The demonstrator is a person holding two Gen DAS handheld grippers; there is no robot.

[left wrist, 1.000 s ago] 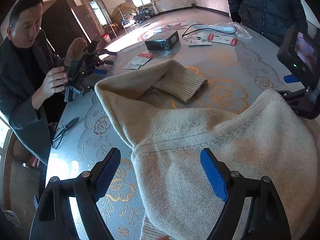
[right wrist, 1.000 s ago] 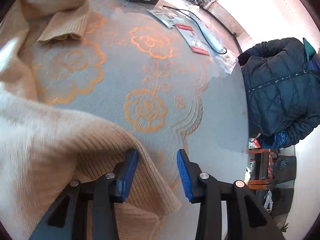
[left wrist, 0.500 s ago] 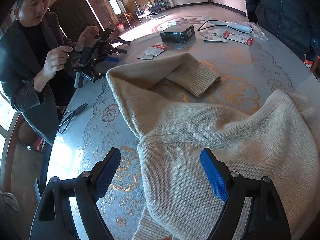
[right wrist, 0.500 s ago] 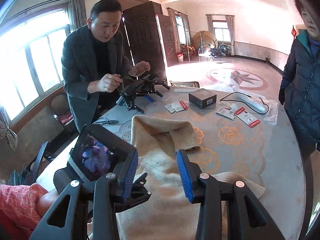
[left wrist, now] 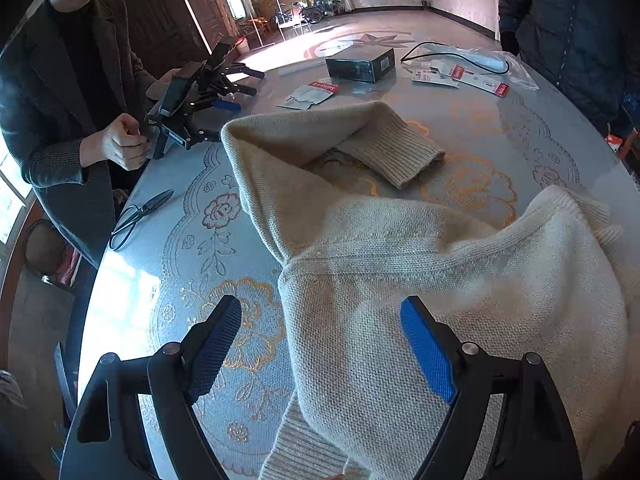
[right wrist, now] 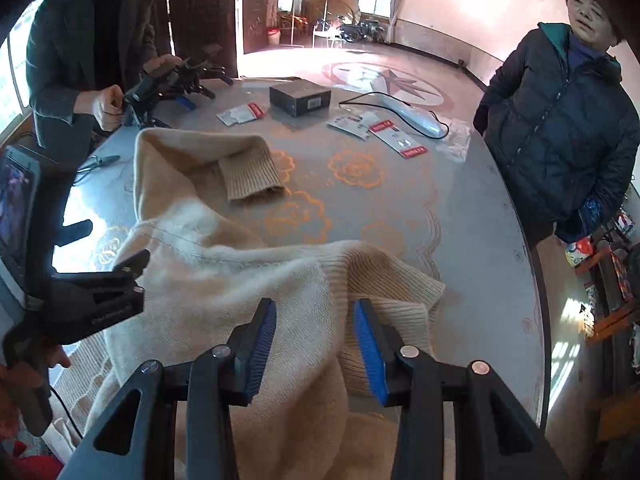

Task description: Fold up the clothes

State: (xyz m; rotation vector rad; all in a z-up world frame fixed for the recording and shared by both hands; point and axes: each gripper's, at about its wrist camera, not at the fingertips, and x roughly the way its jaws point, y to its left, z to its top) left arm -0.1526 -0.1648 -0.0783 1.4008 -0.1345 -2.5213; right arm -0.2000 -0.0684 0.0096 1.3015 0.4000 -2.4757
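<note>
A cream knit sweater (left wrist: 420,280) lies rumpled on the round table (left wrist: 168,264). One sleeve is folded across it, its ribbed cuff (left wrist: 400,152) pointing right. My left gripper (left wrist: 320,320) is open wide just above the sweater's near left edge, holding nothing. In the right wrist view the sweater (right wrist: 224,272) fills the near half and the cuff (right wrist: 250,176) lies further back. My right gripper (right wrist: 314,316) hovers open over a bunched ribbed hem (right wrist: 384,276), fingers apart and empty. The left gripper's body (right wrist: 80,300) shows at the left there.
A person in a dark jacket (left wrist: 60,120) at the table's far left handles another gripper device (left wrist: 188,100). Someone in a puffy coat (right wrist: 560,120) stands at the right. Scissors (left wrist: 140,216), a black box (left wrist: 360,65), packets (left wrist: 308,94) and a cable (right wrist: 400,112) lie on the far half.
The right gripper has swung up from the table surface and now hovers over the sweater's right hem. The left gripper has drawn back slightly, still open.
</note>
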